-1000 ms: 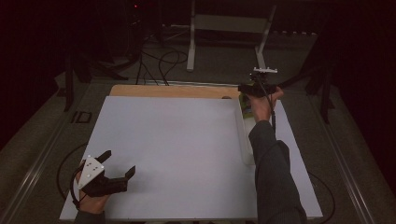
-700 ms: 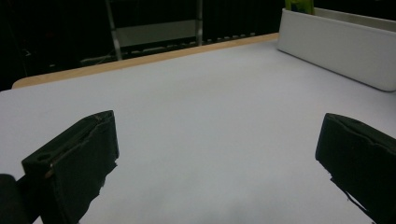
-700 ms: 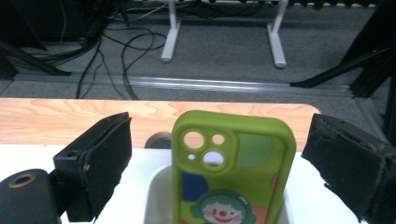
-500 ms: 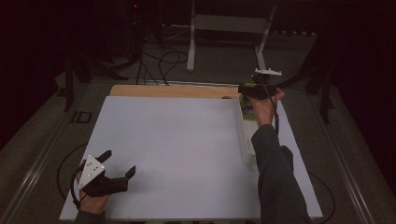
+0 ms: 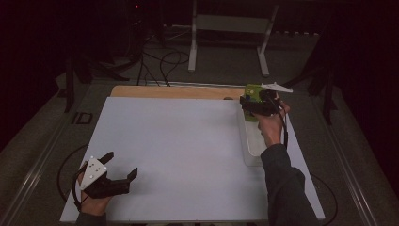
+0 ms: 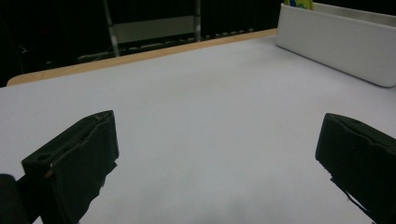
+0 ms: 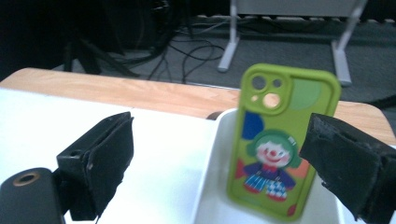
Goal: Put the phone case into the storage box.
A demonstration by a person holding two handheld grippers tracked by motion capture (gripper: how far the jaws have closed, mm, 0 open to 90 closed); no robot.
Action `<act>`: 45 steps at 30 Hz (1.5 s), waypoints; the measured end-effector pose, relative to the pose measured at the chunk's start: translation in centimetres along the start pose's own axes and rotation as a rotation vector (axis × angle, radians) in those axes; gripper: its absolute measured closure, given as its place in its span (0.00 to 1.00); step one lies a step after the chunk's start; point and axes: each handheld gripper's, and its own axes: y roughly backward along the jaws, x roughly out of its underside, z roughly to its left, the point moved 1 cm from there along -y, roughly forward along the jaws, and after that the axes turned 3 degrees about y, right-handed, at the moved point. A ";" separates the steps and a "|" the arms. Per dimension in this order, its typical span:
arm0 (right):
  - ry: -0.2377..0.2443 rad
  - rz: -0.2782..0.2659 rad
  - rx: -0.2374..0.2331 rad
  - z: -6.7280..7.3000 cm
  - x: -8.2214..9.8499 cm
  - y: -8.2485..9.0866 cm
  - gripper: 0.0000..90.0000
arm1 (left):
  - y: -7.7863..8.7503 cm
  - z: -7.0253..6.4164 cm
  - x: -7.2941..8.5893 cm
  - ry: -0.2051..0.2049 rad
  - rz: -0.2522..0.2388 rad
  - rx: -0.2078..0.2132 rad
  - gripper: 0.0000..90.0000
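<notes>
Both tongs wide over white table (image 5: 188,155) w/ wood far edge, dark rm.

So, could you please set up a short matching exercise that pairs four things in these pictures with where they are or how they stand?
Things:
1. phone case
2. left gripper
3. right gripper
4. white tray

Places or states:
A. open, low over the near left part of the white table top
B. lies along the table's right side
C. green, with a clown picture, propped upright at the tray's far end
D. open, held above the tray's far end, jaws either side of the case without touching it

Pairs: 1-C, 2-A, 3-D, 4-B
</notes>
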 end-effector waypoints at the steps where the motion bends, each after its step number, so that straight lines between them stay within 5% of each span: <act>1: 0.030 0.001 -0.030 0.7 0.4 0.9 0.10 | 0.0 0.0 0.0 0.000 0.003 0.000 0.00; 4: 0.051 0.000 -0.046 1.2 0.7 1.3 0.10 | -0.1 0.0 0.0 -0.002 0.008 0.002 0.00; 6: 0.140 -0.018 -0.108 3.3 1.6 3.5 0.10 | -0.1 -0.1 0.0 -0.002 0.014 0.005 0.00; 14: 0.247 -0.084 -0.202 6.1 4.2 7.3 0.11 | -0.1 0.1 0.1 0.006 0.016 0.011 0.00; 21: 0.245 -0.141 -0.279 6.6 8.0 10.3 0.12 | 0.0 0.1 0.1 0.004 0.009 0.014 0.00; 28: 0.257 -0.202 -0.305 6.8 11.8 12.1 0.14 | 0.2 0.2 0.1 0.008 -0.003 0.013 0.00; 36: 0.238 -0.220 -0.368 6.0 14.8 13.8 0.14 | 0.3 0.2 0.1 0.010 -0.011 0.027 0.00; 45: 0.254 -0.190 -0.396 6.3 16.1 13.9 0.14 | 0.2 -0.1 0.2 -0.001 0.001 0.035 0.00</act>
